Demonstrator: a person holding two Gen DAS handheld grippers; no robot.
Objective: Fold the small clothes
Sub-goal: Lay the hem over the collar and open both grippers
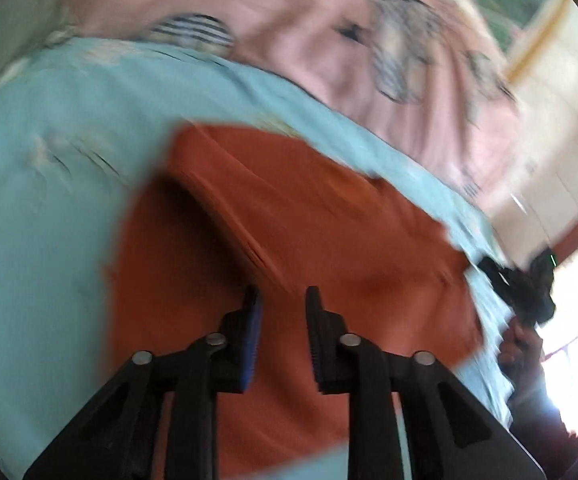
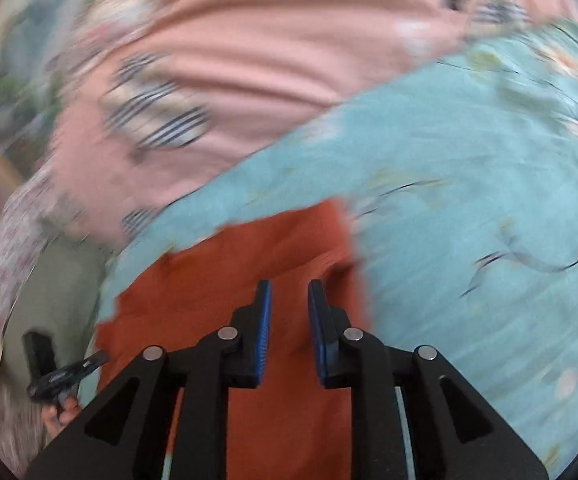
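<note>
A rust-orange garment [image 1: 289,240] lies on a light blue floral bedsheet [image 1: 49,200], with a raised fold across its middle. My left gripper [image 1: 281,296] is open and empty just above the garment. In the right wrist view the same orange garment [image 2: 249,272] lies below my right gripper [image 2: 289,292], which is open and empty over it. The right gripper shows at the right edge of the left wrist view [image 1: 525,288]; the left gripper shows at the lower left of the right wrist view [image 2: 57,372]. Both views are motion-blurred.
A pink blanket with striped animal prints [image 1: 329,40] lies behind the blue sheet, and it also shows in the right wrist view [image 2: 229,80]. A grey-green cushion [image 2: 57,288] sits at the left. A cream wall [image 1: 561,152] is at the right.
</note>
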